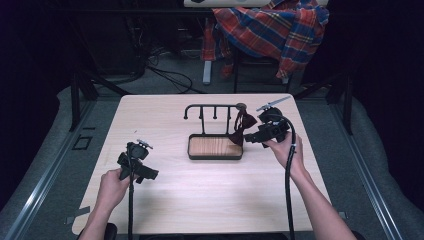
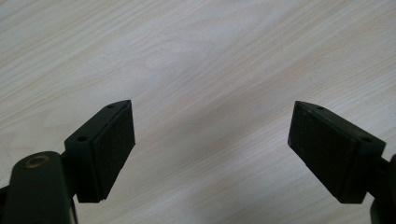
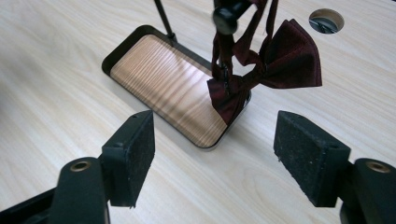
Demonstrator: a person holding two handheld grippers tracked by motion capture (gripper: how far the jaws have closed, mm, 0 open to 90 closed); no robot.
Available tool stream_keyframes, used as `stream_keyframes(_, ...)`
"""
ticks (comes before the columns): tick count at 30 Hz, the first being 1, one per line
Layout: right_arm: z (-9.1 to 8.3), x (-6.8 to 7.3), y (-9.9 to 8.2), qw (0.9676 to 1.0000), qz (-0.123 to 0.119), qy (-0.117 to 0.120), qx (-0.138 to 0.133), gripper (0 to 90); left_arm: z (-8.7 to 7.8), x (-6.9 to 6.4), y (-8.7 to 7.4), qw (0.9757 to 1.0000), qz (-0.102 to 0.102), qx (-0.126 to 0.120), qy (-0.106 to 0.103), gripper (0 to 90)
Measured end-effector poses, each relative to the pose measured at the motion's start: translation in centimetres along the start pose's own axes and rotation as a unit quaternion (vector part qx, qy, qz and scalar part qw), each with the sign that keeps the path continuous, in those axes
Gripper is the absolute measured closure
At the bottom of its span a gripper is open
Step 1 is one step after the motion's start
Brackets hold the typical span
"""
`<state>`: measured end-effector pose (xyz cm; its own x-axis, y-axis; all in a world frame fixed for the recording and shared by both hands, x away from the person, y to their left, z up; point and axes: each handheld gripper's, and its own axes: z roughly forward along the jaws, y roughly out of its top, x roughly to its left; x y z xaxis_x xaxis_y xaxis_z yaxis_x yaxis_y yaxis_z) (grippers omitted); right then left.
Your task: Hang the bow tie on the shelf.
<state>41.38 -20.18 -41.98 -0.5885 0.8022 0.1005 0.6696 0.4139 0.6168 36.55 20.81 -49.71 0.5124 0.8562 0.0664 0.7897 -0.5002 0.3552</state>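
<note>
A dark red bow tie hangs by its strap from the right end of a black hook rack, a little right of centre in the high view. Its bow dangles over the right end of the rack's wood-lined base tray. In the right gripper view the bow tie sits in the upper middle of the frame, looped under a round black knob at the rack's tip, ahead of the fingers and clear of them.

The right gripper is held just right of the bow tie, its fingers standing apart with nothing between them. The left gripper is at the lower left of the high view, well apart from the rack, raised above bare wood; its fingers are spread wide and empty.

The surface is a pale wood-grain top with rounded corners, bare apart from the rack. A round cable hole shows in it at the upper right of the right gripper view.

Around the surface lies a grey floor, with metal rails running along both sides. The room beyond is dark. At the top of the high view a red and blue plaid shirt is draped over a chair, and black cables trail over the floor to its left.
</note>
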Motion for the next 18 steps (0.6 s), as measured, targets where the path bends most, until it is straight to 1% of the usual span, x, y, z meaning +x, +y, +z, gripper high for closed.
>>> stream_keyframes(3,-0.5,0.4,-0.2,1.0,-0.006,0.0,0.005,23.7,0.0,0.0,0.0,1.0,0.0,0.0,0.0,14.8)
stream_keyframes(5,-0.8,0.8,-0.4,0.9999,-0.01,0.0,0.013,22.6,0.0,0.0,0.0,1.0,0.001,0.0,0.0,14.8)
stream_keyframes(6,-1.1,1.1,-0.7,0.9996,-0.017,0.0,0.023,21.7,0.0,0.0,0.0,1.0,0.001,0.0,0.0,14.8)
stream_keyframes(7,-1.2,1.2,-0.8,0.9996,-0.017,-0.001,0.022,21.3,0.0,0.0,0.0,1.0,0.001,0.0,0.0,14.8)
stream_keyframes(9,-1.3,1.3,-1.0,0.9996,-0.017,0.004,0.024,20.8,0.0,0.0,0.0,1.0,0.0,0.001,0.0,14.8)
stream_keyframes(10,-1.4,1.3,-1.1,0.9995,-0.021,0.003,0.025,20.6,0.0,0.0,0.0,1.0,0.0,0.001,0.0,14.8)
stream_keyframes(14,-1.9,1.3,-1.8,0.9995,-0.02,0.0,0.024,19.2,0.0,0.0,0.0,1.0,0.001,0.002,0.001,14.8)
stream_keyframes(17,-2.2,1.3,-2.8,0.9994,-0.018,-0.001,0.028,17.2,0.0,0.0,0.0,1.0,0.001,0.002,0.001,14.8)
stream_keyframes(18,-2.2,1.3,-2.8,0.9994,-0.018,-0.001,0.028,17.2,0.0,0.0,0.0,1.0,0.002,0.002,0.001,14.8)
